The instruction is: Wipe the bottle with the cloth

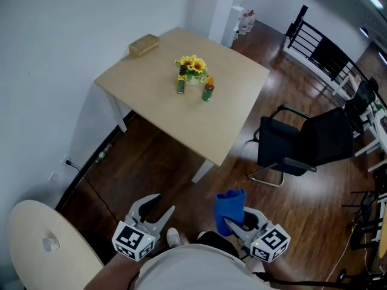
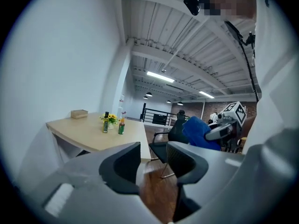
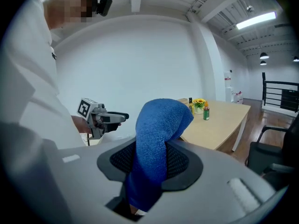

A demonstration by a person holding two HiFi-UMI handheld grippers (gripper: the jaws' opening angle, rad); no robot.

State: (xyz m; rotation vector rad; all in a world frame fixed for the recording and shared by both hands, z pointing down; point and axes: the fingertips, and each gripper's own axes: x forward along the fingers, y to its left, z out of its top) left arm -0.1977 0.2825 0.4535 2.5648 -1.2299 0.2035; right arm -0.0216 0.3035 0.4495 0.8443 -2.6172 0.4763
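Head view: the green bottle (image 1: 208, 91) stands beside sunflowers (image 1: 192, 64) on the table (image 1: 233, 122), well apart from the left gripper (image 1: 159, 208) and right gripper (image 1: 233, 222). Left gripper view: jaws apart, empty. Right gripper view: jaws clamped on a blue cloth (image 3: 158, 125), probably terry.

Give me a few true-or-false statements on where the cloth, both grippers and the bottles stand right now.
1. The right gripper is shut on the blue cloth. True.
2. The left gripper holds a bottle. False: its jaws stand apart with nothing between them.
3. The orange-capped bottle stands upright on the table beside the flowers. True.
4. The cloth is touching that bottle. False: the cloth is held well short of the table, apart from the orange-capped bottle and the dark bottle.
5. The box lies at the table edge nearest the chair. False: it sits at the corner by the wall, on the side away from the chair.
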